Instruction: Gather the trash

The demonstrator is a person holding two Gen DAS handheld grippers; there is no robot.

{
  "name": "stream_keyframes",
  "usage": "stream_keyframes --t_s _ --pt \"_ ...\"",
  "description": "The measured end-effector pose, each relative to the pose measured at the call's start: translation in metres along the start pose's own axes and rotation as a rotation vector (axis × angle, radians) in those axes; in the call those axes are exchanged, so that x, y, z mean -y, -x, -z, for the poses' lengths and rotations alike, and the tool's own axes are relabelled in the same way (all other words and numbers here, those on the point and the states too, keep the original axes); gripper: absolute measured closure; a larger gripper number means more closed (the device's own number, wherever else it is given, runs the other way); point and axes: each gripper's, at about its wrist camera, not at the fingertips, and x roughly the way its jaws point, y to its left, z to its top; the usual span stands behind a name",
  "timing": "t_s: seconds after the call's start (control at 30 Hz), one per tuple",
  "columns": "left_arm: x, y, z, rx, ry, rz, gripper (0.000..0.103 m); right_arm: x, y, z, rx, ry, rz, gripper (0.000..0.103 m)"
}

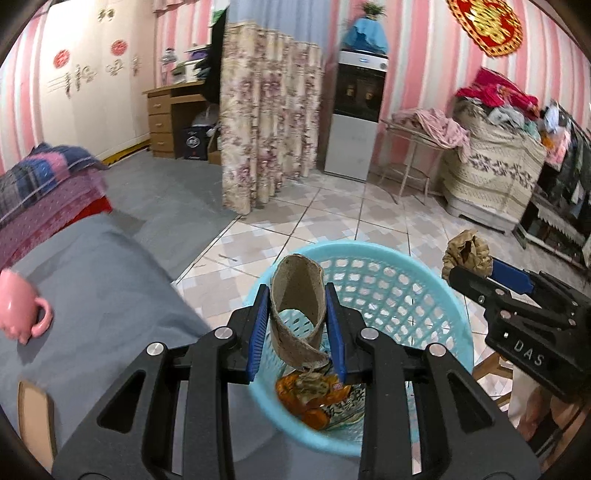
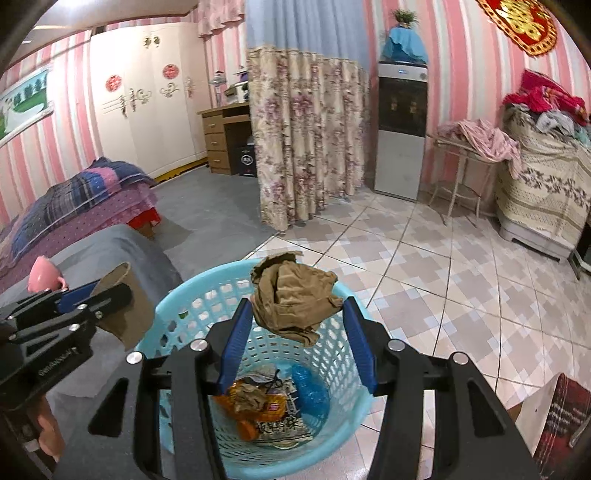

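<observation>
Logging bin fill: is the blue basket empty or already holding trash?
Holding trash: orange wrappers and a blue bag lie at the bottom of the blue basket, well below the rim.

On the black body of the right claw (image 1: pixel 467 275), as I see it from my left wrist camera, raised letters read "DAS".

A flat printed wrapper (image 2: pixel 284 428) on the bottom of the blue basket (image 2: pixel 173 295) carries bold black Chinese characters; I cannot make them out surely. An orange packet (image 2: pixel 271 406) beside it has a small red and white label, too small to read.

A red and gold wall hanging (image 2: pixel 524 26) shows a gold double-happiness sign. Round red stickers (image 2: pixel 113 83) on the wardrobe doors are too blurred to read. The water dispenser (image 2: pixel 402 110) has a small blue badge near its top, unreadable, and a dark box (image 2: pixel 246 160) under the table bears a pale round emblem, unreadable too.
</observation>
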Motion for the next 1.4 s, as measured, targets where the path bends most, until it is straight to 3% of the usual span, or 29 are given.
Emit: stream_keyframes --t_s 0.07,0.13,0.23,0.53,0.8,0.97,1.13,1.4 --pt "0.008 -0.008 -0.003 0.0 -0.028 -0.009 0.069 0.004 -0.001 0.0 0.001 -0.014 -0.003 0.052" --pt "0.011 -0.014 -0.004 -0.006 -0.047 -0.028 0.048 0.008 0.0 0.001 0.004 -0.022 -0.005 0.052" --pt "0.003 -0.015 -0.002 0.003 -0.048 -0.085 0.034 0.009 -0.002 0.002 0.001 -0.022 -0.005 0.052" --pt "-0.052 0.019 0.004 0.048 0.021 -0.237 0.012 0.0 -0.012 0.005 -0.014 -0.024 -0.008 0.052" --pt "-0.088 0.04 0.007 0.066 0.093 -0.291 0.008 -0.029 -0.032 0.011 -0.03 -0.005 -0.009 0.052" --pt "-0.103 0.042 0.018 0.044 0.128 -0.311 0.008 -0.037 -0.043 0.015 -0.045 -0.023 0.004 0.045" --pt "-0.114 0.055 0.021 0.057 0.166 -0.327 0.008 -0.036 -0.047 0.016 -0.054 -0.044 -0.012 0.023" --pt "-0.112 0.09 0.033 0.107 0.182 -0.37 0.006 -0.048 -0.035 0.012 -0.007 -0.023 -0.04 0.014"
